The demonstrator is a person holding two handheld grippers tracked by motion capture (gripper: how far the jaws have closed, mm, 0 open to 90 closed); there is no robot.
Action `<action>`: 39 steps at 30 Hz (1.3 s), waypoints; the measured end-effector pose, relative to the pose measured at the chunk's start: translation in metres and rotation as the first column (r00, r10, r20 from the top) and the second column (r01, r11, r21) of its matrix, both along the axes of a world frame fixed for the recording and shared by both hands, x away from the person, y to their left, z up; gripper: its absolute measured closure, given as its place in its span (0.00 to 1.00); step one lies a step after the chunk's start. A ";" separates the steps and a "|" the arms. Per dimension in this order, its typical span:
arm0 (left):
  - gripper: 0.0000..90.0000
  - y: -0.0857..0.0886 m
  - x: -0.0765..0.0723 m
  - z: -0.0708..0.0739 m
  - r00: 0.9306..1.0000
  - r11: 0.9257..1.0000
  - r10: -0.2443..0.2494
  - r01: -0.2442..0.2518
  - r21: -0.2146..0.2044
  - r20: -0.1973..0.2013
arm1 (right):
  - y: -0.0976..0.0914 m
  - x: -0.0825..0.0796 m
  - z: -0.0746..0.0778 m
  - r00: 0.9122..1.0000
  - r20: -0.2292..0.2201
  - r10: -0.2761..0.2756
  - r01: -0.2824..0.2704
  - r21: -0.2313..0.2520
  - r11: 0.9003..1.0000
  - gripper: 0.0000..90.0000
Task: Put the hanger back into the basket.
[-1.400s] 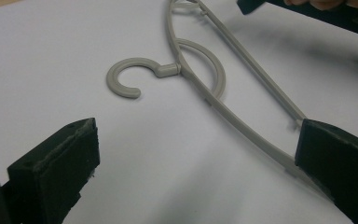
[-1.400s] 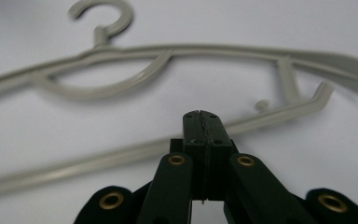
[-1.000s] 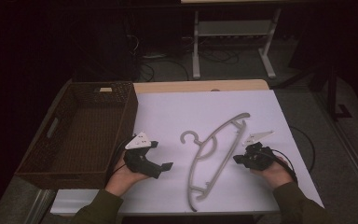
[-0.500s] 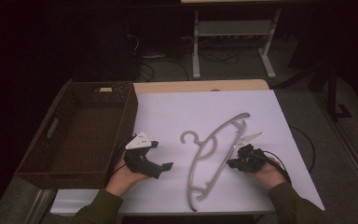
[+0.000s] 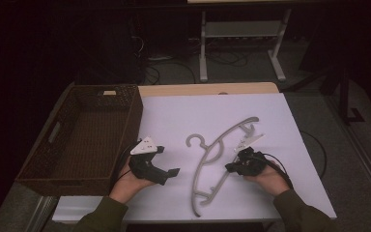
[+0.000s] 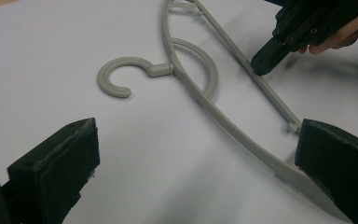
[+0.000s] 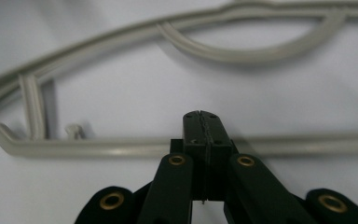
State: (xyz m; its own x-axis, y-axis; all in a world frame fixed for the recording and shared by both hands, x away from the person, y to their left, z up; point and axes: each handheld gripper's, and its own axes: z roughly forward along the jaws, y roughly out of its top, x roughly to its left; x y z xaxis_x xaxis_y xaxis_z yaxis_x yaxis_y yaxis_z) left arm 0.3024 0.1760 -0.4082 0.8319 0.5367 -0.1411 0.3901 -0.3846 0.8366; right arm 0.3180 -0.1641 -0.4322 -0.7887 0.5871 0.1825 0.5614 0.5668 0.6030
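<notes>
A: Where's the hanger [image 5: 222,159] now?

B: Flat on the white sheet that covers the table [image 5: 174,116], near the middle, its hook [image 6: 121,77] pointing toward the wicker basket [image 5: 84,135] on the left. Nothing is lifting it.

A: And the tools?

B: The right tool [image 5: 232,167] is clenched, jaws pressed together with nothing between them. In the right gripper view the closed tip sits right at the hanger's straight lower bar [image 7: 98,147], in front of it rather than around it; whether it touches I can't tell. The left tool [image 5: 171,173] is released, jaws standing wide, resting on the sheet to the left of the hanger.

A: How do you expect the hanger to handle?

B: It looks like thin moulded plastic, so I'd judge it light and fairly stiff, with some flex along the long arms. Smooth too, so it could slide on the sheet if nudged instead of gripped, and swing if held far from the middle.

A: Best place to hold?

B: Probably the straight bar, or the neck just below the hook. Both are slim enough for the jaws, and the neck keeps it balanced. The right tool would have to open first.
</notes>
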 end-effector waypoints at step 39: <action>0.00 0.009 0.001 0.004 1.000 0.999 0.028 -0.028 -0.018 0.011 | 0.098 0.033 0.014 0.986 0.122 0.115 -0.128 0.103 0.986 0.99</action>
